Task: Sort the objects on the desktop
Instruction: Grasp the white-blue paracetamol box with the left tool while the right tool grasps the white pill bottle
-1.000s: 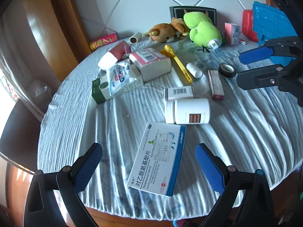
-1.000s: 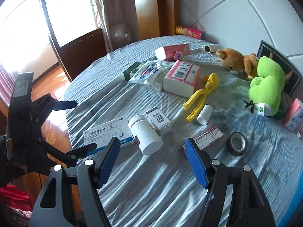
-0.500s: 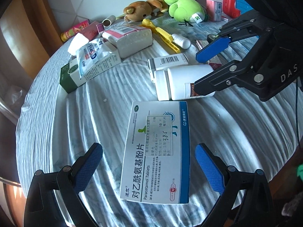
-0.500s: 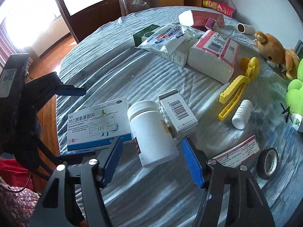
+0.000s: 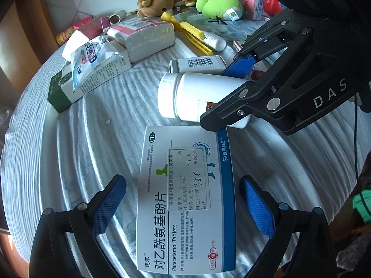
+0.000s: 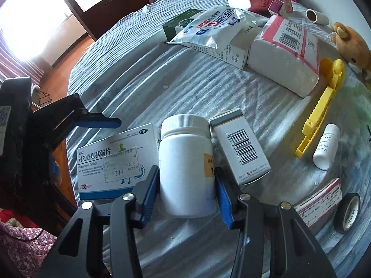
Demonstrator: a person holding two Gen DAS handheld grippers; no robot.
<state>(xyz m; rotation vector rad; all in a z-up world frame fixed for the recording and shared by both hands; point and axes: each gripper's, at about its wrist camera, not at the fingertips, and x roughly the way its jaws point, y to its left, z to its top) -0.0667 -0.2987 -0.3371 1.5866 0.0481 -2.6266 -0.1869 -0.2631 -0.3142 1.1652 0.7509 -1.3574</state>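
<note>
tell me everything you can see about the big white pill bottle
The white pill bottle looks like plastic, with a ribbed screw cap and an orange-and-white label partly hidden. It lies on its side on the striped tablecloth, cap pointing away from the right tool, whose blue pads sit against both sides of its body. The barcoded box lies right beside it, the paracetamol tablets box on the other side.

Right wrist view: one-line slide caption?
Right gripper closes around a lying white pill bottle between a Paracetamol Tablets box and a barcoded carton.
</note>
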